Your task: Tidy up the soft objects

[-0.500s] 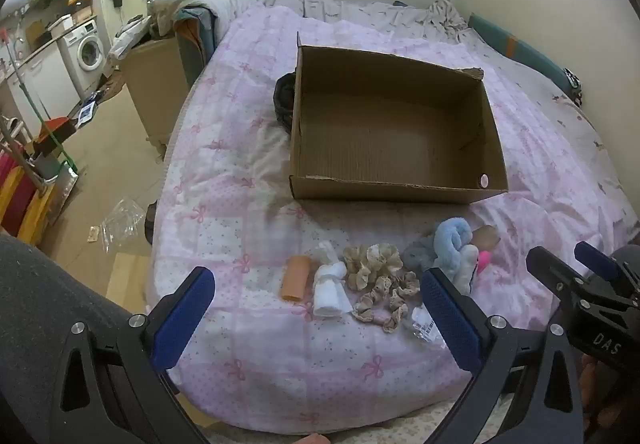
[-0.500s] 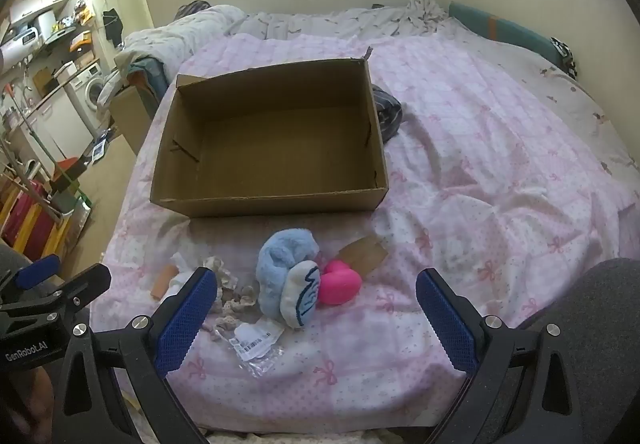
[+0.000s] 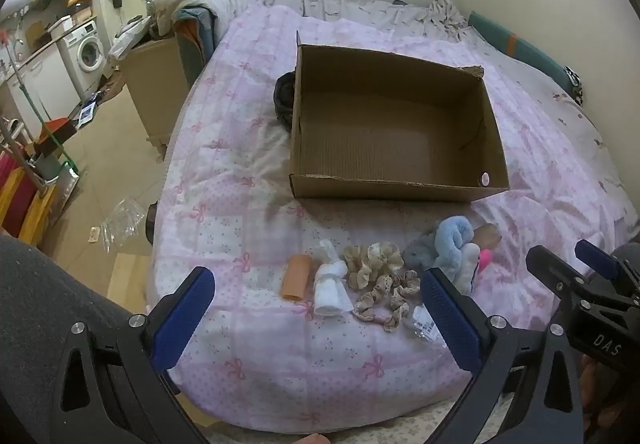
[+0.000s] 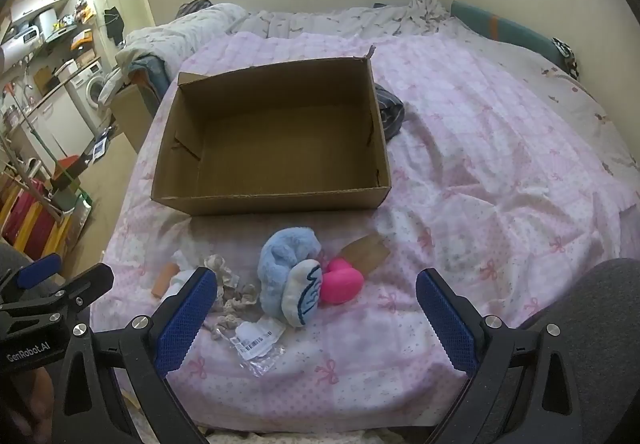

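An empty cardboard box (image 3: 396,188) (image 4: 272,200) stands open on the pink bed. In front of it lies a row of soft things: an orange roll (image 3: 296,277), a white cloth bundle (image 3: 330,286), beige scrunchies (image 3: 378,276), a grey piece (image 3: 418,254), a blue fluffy item (image 3: 452,240) (image 4: 286,256), a white slipper-like piece (image 4: 306,290) and a pink heart (image 4: 344,282). My left gripper (image 3: 316,318) is open and empty, hovering near the bed's front edge before the scrunchies. My right gripper (image 4: 316,318) is open and empty, before the blue item and the heart.
A clear plastic bag with a barcode label (image 4: 258,338) lies by the scrunchies. A brown card (image 4: 366,254) lies behind the heart. Dark clothing (image 4: 390,110) sits beside the box. Left of the bed are the floor, a cardboard bin (image 3: 158,84) and a washing machine (image 3: 86,54).
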The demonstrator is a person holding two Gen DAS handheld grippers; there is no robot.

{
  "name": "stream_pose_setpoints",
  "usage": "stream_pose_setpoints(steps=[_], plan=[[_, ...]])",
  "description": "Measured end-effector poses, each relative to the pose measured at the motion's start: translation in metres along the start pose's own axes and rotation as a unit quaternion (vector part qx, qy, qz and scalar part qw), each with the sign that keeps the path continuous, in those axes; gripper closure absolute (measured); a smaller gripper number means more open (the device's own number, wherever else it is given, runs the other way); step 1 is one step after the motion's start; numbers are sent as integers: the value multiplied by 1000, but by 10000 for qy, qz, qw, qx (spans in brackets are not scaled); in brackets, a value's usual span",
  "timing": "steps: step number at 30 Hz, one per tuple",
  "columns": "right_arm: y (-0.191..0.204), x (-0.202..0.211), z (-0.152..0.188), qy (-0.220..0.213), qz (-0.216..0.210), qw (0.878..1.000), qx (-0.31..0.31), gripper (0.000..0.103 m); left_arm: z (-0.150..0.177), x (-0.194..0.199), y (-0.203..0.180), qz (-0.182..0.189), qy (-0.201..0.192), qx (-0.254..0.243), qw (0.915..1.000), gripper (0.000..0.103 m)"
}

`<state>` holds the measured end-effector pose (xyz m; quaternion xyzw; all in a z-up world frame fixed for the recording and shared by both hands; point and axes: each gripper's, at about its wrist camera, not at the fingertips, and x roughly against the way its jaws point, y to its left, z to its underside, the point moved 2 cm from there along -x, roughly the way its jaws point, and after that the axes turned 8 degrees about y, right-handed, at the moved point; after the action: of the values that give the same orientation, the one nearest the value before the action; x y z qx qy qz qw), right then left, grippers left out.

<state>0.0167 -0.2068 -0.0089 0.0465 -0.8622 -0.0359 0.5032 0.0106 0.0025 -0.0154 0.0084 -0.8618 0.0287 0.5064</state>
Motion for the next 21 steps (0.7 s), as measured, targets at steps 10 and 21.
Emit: stream_pose_setpoints(steps=[10, 21], plan=[[-1, -1, 0, 0, -1, 10000, 4, 0, -1, -2, -1, -16, 3, -13, 10000, 0], [-1, -2, -1, 26, -46, 10000, -16, 0, 0, -2, -2, -23, 2, -15, 10000, 0]])
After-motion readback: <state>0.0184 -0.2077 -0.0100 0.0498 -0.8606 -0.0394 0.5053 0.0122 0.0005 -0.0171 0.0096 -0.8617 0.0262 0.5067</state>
